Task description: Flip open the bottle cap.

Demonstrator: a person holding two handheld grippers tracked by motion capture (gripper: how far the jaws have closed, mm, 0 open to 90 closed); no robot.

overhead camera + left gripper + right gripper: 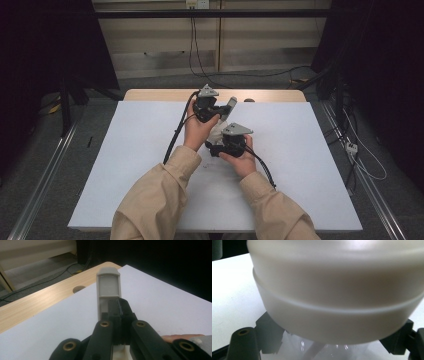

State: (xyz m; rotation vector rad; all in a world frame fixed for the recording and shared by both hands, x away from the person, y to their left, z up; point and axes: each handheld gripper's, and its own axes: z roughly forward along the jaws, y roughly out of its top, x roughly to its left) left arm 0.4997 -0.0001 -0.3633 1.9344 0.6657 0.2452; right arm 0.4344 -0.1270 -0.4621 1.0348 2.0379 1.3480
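Note:
A white bottle (218,131) with a grey pump head (230,106) is held over the middle of the white table cover (310,165). My left gripper (216,111) is shut on the pump head (108,287), whose flat spout points away past the jaws (119,306). My right gripper (220,145) holds the bottle from below and to the right. In the right gripper view the white collar (337,290) sits very close. The black pads (270,332) press on both sides of the clear body (332,350) under it, where a thin tube shows.
The wooden tabletop (160,94) shows along the far edge, with a round cable hole (248,100) (78,288). Cables (175,135) trail from both grippers across the cover. Metal rails (45,170) and floor cables (365,160) flank the table.

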